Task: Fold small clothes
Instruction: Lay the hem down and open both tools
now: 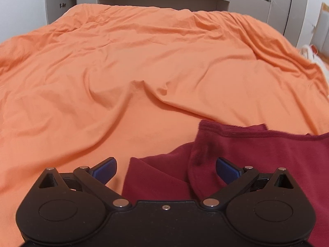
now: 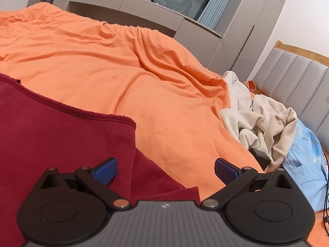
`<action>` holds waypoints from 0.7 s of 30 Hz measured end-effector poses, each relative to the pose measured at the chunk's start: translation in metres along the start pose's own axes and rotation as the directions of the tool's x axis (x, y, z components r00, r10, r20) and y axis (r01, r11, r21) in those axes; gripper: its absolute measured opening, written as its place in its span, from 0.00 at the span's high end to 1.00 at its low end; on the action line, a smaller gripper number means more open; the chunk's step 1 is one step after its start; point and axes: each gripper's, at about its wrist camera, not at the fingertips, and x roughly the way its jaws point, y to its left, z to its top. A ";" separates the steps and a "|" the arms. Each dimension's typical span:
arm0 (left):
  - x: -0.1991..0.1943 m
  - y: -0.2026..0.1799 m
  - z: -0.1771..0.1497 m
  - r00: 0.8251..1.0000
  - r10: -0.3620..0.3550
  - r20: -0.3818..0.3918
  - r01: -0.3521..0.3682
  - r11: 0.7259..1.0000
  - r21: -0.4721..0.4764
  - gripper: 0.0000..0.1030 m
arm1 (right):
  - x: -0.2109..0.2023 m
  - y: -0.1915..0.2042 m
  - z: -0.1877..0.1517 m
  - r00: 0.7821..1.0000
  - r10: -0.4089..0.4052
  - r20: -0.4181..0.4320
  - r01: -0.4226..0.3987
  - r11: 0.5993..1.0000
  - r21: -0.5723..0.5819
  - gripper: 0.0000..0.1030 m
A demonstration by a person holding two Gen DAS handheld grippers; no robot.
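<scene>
- Dark red knit garment (image 1: pixel 257 164) lies rumpled on the orange bedsheet (image 1: pixel 123 72), one flap doubled over.
- Left gripper (image 1: pixel 165 169) and right gripper (image 2: pixel 165 169) both gape wide, gripping nothing.
- Risk: pinching sheet along with cloth drags the fold crooked.

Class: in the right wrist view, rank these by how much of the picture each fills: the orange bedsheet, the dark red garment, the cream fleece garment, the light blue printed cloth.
1. Orange bedsheet
2. Dark red garment
3. Cream fleece garment and light blue printed cloth: look alike, and the cloth is cut off by the frame edge, so unranked.
</scene>
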 end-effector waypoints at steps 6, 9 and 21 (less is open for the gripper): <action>-0.033 -0.008 -0.005 0.999 -0.010 0.051 0.010 1.000 0.004 0.01 | -0.041 -0.006 0.000 0.997 -0.028 0.073 0.029 0.999 -0.015 0.00; -0.055 -0.014 -0.012 0.996 -0.023 0.084 0.022 1.000 0.019 0.01 | -0.063 -0.010 -0.001 0.994 -0.041 0.103 0.043 0.999 -0.008 0.00; -0.120 -0.015 -0.091 0.992 -0.043 0.123 0.036 0.998 0.059 0.01 | -0.144 -0.009 -0.045 0.995 0.064 0.082 -0.072 0.992 0.099 0.00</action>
